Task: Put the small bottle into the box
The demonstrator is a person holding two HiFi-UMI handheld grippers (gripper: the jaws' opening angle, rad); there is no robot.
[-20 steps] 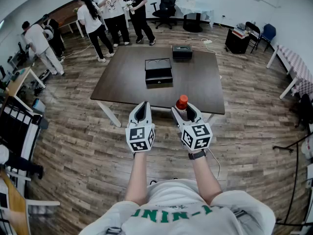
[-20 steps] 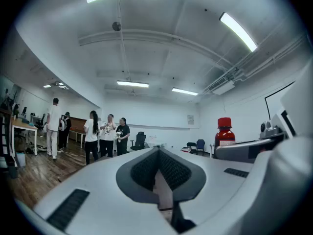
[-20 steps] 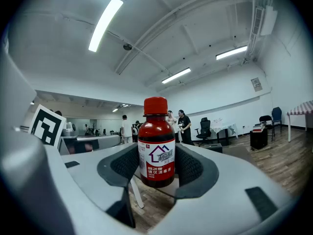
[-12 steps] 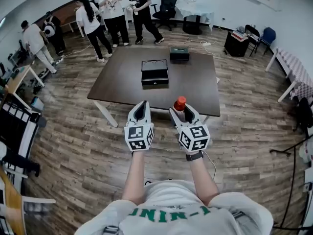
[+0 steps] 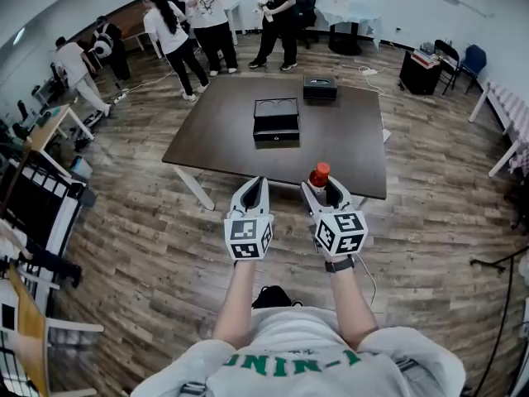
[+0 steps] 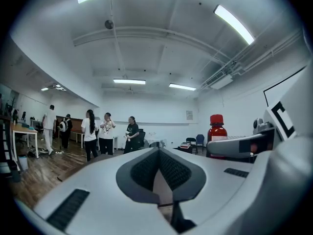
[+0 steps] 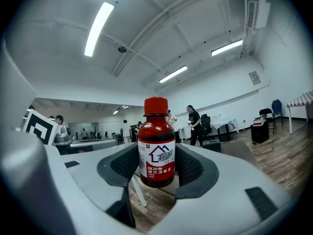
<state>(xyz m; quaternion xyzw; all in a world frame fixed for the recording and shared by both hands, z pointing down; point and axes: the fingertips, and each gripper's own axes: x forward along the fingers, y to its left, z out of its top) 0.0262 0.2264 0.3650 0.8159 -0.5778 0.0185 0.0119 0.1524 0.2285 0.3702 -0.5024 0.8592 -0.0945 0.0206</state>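
A small dark red bottle (image 7: 156, 146) with a red cap and a white-and-red label stands upright between the jaws of my right gripper (image 7: 156, 168), which is shut on it. In the head view the bottle (image 5: 319, 177) is held in the air just short of the table's near edge, in the right gripper (image 5: 324, 190). My left gripper (image 5: 253, 192) is level beside it, shut and empty, its pads (image 6: 146, 168) meeting. The bottle (image 6: 216, 133) shows at the right of the left gripper view. An open black box (image 5: 276, 120) sits at the middle of the dark table (image 5: 347, 151).
A second, shut black box (image 5: 320, 88) sits at the table's far edge. Several people (image 5: 208, 19) stand beyond the table. Desks and chairs line the left wall (image 5: 41, 139). A dark bag (image 5: 269, 296) lies on the wood floor at my feet.
The view has shifted: table and boxes sit slightly lower and to the right in the head view. Both grippers keep their side-by-side pose, the bottle still held in the right one.
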